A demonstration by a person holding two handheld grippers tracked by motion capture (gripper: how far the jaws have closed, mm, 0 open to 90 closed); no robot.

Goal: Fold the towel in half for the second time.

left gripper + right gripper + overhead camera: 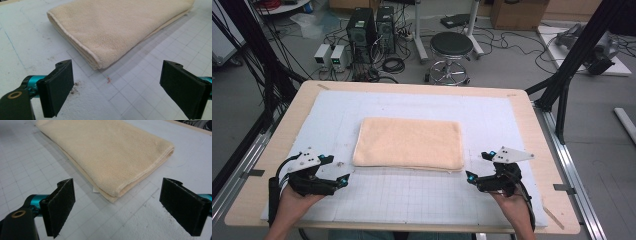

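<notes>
On the white gridded mat [412, 200] covering the tabletop [532, 130], a folded cream towel [409, 143] lies flat in the middle, its long side running across in front of me. My left claw [335, 170] sits low over the mat just off the towel's near left corner, apart from it. Jaws spread wide, nothing between them; in the left claw view the folded corner [96, 65] lies just ahead of the gap. My right claw [478, 166] sits just off the near right corner, also apart from the cloth. Its jaws stand wide as well, holding nothing; the right claw view shows the stacked layers at that corner [113, 195]. Both hands [297, 202] rest near the tabletop's near edge.
</notes>
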